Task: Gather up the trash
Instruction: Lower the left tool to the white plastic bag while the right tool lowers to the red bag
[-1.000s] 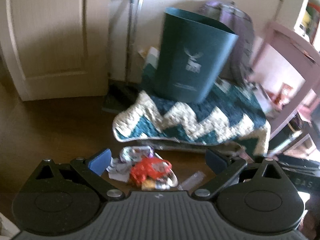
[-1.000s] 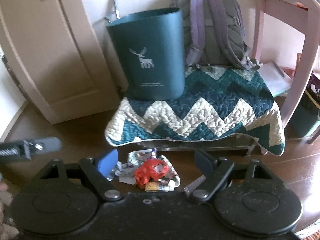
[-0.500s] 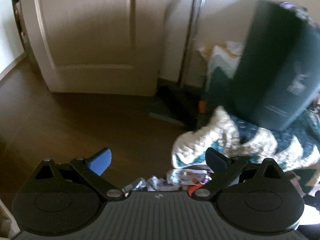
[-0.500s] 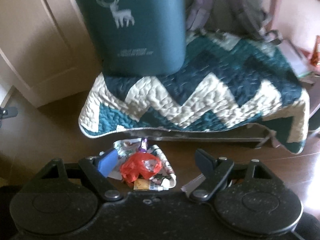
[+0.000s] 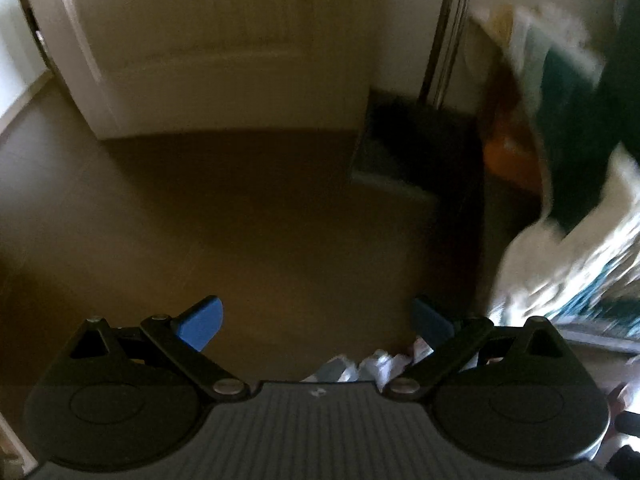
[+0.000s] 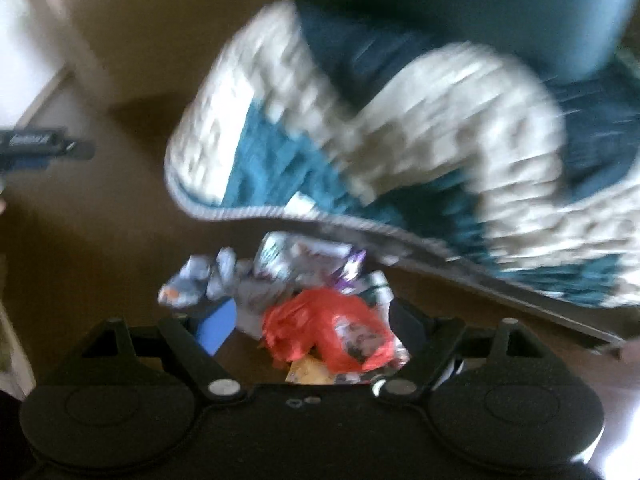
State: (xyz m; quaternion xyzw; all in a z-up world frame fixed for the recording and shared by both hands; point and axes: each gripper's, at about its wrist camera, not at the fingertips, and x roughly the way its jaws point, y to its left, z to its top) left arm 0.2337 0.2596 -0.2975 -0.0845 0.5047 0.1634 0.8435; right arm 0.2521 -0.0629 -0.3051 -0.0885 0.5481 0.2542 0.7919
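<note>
Dark brown wooden floor (image 5: 248, 216) fills most of what I see from my left wrist, running up to a cream panelled door (image 5: 208, 40) at the back, with a dark flat mat (image 5: 416, 160) lying beside a metal pole (image 5: 448, 32) against the wall. My left gripper (image 5: 316, 320) hangs over bare floor with its blue-padded fingers (image 5: 200, 322) spread wide apart and nothing between them; only a scrap of the crumpled white wrappers (image 5: 368, 364) peeks out by its right finger. From my right wrist the view is badly smeared, but the teal and cream zigzag quilt (image 6: 400, 140) hangs over a low edge, with a dark teal bin (image 6: 520, 12) sitting on it at the top. On the floor just below the quilt's hem lies the heap of trash: a crumpled red plastic bag (image 6: 320, 328) nearest me, white and purple paper wrappers (image 6: 280, 268) behind it, and a yellow scrap (image 6: 308, 372) below it. My right gripper (image 6: 312, 326) is spread open too, its fingers either side of the red bag; I cannot tell whether they touch it.
</note>
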